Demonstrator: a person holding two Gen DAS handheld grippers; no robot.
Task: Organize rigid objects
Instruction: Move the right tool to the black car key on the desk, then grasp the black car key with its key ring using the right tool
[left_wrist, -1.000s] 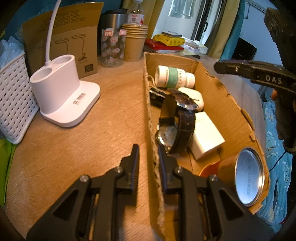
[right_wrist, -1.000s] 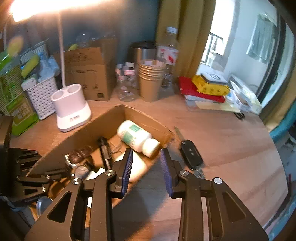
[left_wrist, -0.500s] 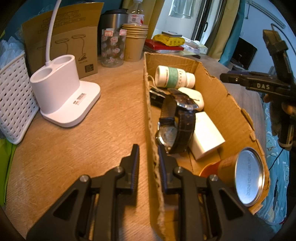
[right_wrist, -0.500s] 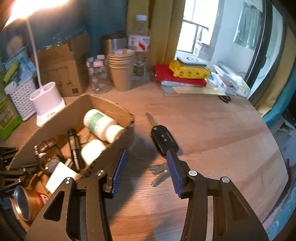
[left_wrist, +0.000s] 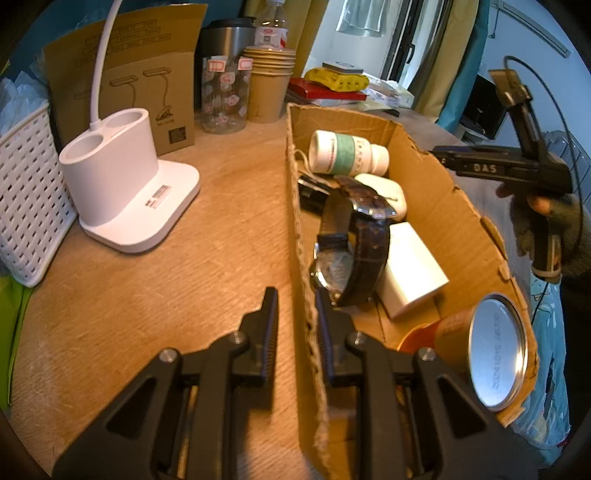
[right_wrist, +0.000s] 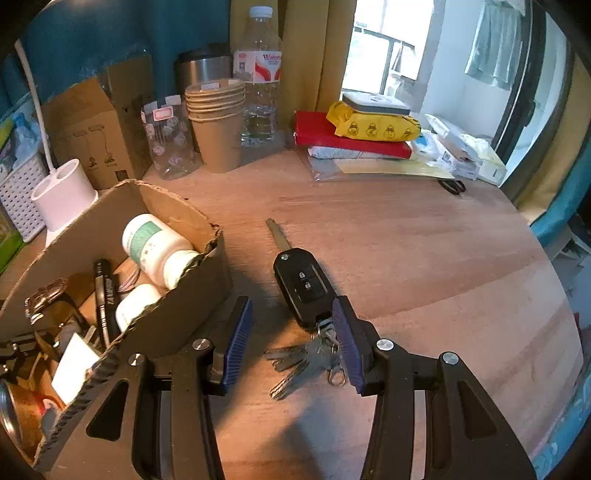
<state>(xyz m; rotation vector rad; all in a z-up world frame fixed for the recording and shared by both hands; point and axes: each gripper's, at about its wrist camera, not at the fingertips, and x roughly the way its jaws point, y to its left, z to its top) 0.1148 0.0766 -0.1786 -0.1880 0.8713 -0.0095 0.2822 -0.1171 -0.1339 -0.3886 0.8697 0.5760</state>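
Note:
A cardboard box (left_wrist: 439, 206) holds a white bottle (left_wrist: 347, 155), a dark-strapped watch (left_wrist: 354, 243), a white block (left_wrist: 410, 269), a tin can (left_wrist: 495, 347) and a black pen (right_wrist: 103, 291). My left gripper (left_wrist: 297, 299) straddles the box's near wall, its jaws narrowly closed on the cardboard. A black car key (right_wrist: 301, 286) with a bunch of keys (right_wrist: 303, 360) lies on the wooden table right of the box (right_wrist: 177, 302). My right gripper (right_wrist: 290, 310) hovers low over it, open; the fob's rear end and the key ring lie between its blue pads (right_wrist: 236, 339), untouched.
A white lamp base (left_wrist: 122, 184) and a white basket (left_wrist: 26, 206) stand left of the box. Paper cups (right_wrist: 216, 122), a glass jar (right_wrist: 168, 136), a water bottle (right_wrist: 260, 74) and stacked books (right_wrist: 351, 136) line the back. A gloved hand (left_wrist: 535, 221) shows beyond the box.
My right gripper moved from above the box, right and down, to the car key, and its jaws widened. The left gripper and the box stayed still.

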